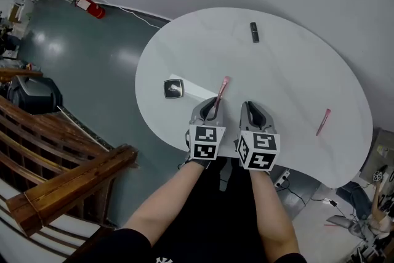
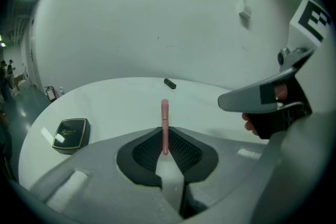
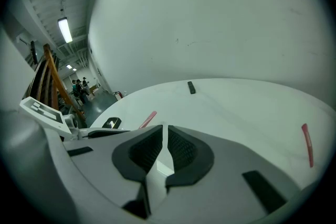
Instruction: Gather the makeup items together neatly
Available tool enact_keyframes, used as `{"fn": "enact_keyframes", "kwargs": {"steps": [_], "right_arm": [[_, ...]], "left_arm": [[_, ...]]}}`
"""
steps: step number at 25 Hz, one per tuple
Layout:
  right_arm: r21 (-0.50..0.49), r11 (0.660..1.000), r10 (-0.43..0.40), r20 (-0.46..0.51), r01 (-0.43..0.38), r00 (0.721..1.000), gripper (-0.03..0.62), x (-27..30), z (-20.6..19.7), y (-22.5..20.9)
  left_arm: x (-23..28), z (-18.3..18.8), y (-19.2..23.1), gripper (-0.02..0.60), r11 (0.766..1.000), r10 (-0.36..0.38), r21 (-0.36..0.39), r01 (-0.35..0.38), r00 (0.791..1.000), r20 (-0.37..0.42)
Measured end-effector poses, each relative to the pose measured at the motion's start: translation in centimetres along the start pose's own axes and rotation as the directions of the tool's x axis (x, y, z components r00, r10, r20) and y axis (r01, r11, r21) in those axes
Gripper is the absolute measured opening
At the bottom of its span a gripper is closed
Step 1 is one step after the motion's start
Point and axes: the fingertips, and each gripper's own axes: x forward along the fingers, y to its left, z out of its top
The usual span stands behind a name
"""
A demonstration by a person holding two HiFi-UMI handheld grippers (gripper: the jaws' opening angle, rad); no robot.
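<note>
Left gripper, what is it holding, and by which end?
The left gripper pinches the pink makeup stick by its near end; the rest sticks out ahead.

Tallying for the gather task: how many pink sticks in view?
2. One pink stick is clamped in the left gripper; the other pink stick lies near the table's right edge.

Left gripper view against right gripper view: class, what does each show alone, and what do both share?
Only the left gripper view: the left gripper seen shut on a slim pink tube. Only the right gripper view: a second pink tube lying apart near the round white table's edge, and a wooden railing. Both: the held tube, the table, a square black compact, a small black stick.
</note>
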Motion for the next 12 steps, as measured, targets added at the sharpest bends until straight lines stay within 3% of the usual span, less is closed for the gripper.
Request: {"fn": "enact_keyframes", "kwargs": {"steps": [6, 12], "right_arm": [[0.028, 0.995, -0.095, 0.041, 0.094, 0.995, 0.035, -3.3, 0.0, -2.3], [0.054, 0.981, -0.189, 0.082, 0.185, 0.979, 0.029, -7.4, -0.3, -6.3]], "left_arm": [[-1.0, 0.5, -4.3, 0.043, 0.995, -0.071, -0.072, 0.073, 0.997, 0.021], [-1.0, 2.1, -9.5, 0.043, 0.985, -0.142, -0.096, 0.146, 0.989, 0.048]]}}
